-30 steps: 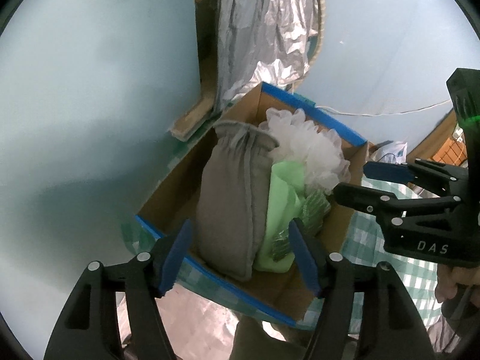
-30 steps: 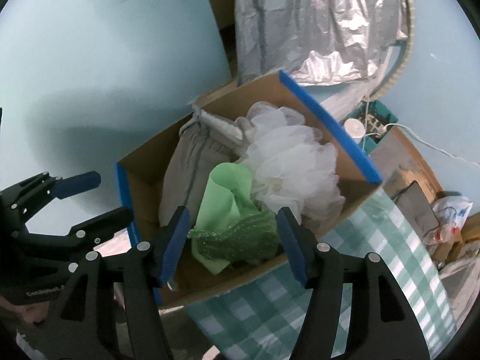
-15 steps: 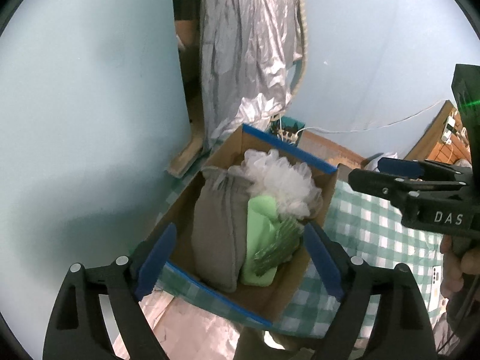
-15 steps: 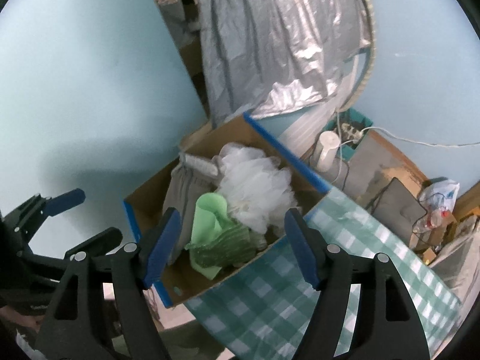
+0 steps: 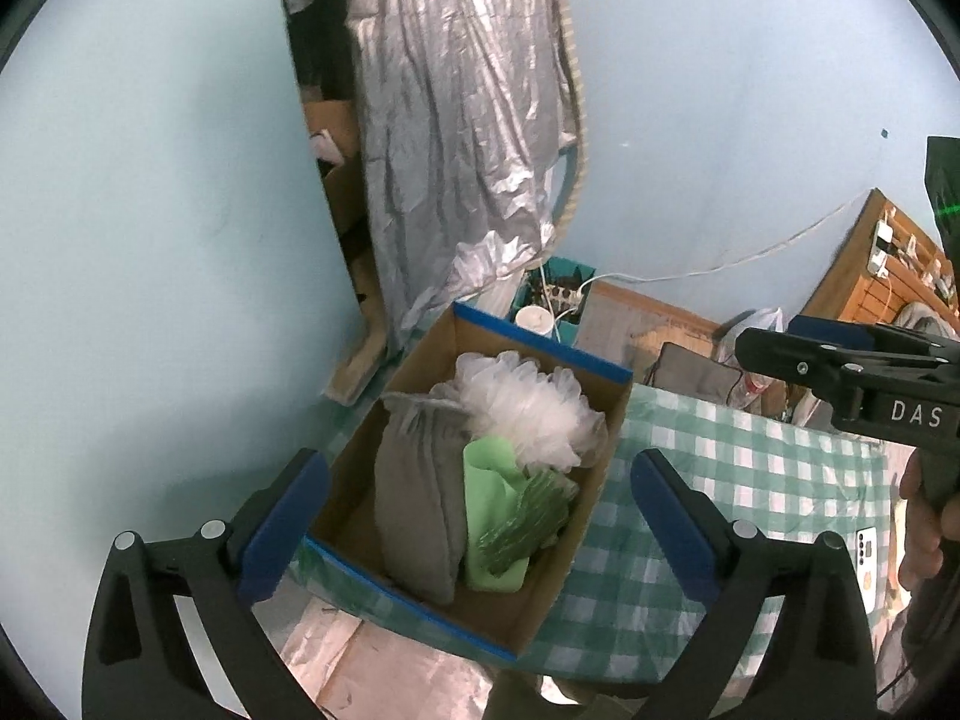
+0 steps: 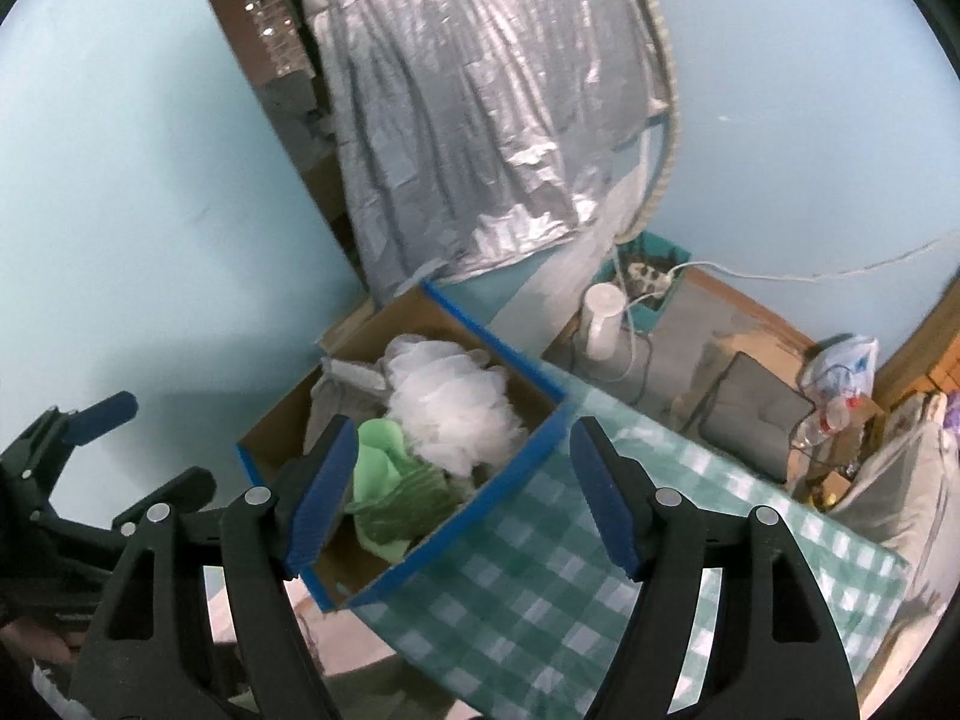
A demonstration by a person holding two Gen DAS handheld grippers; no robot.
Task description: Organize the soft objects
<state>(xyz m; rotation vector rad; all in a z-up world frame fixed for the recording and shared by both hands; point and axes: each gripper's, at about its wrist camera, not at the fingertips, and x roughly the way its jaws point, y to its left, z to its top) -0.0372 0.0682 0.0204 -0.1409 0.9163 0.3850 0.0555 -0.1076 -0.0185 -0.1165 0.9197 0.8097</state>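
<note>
A cardboard box (image 5: 591, 513) with blue taped rims stands on the green checked tablecloth (image 5: 720, 498). It holds a grey drawstring bag (image 5: 414, 492), a white mesh bath puff (image 5: 528, 408), a light green cloth (image 5: 489, 474) and a dark green scrubber (image 5: 522, 525). My left gripper (image 5: 471, 516) is open and empty, high above the box. My right gripper (image 6: 462, 492) is open and empty, also above the box (image 6: 516, 480). The puff (image 6: 450, 402) and green cloth (image 6: 375, 456) show in the right wrist view.
A silver foil curtain (image 5: 456, 120) hangs on the blue wall behind the box. A white cup (image 6: 603, 324), a power strip and cables sit on the floor at the back. A phone (image 5: 870, 558) lies on the tablecloth at the right.
Both grippers have pulled up and back from the box, so it looks smaller. Both jaws have opened wider. The box's contents have not moved.
</note>
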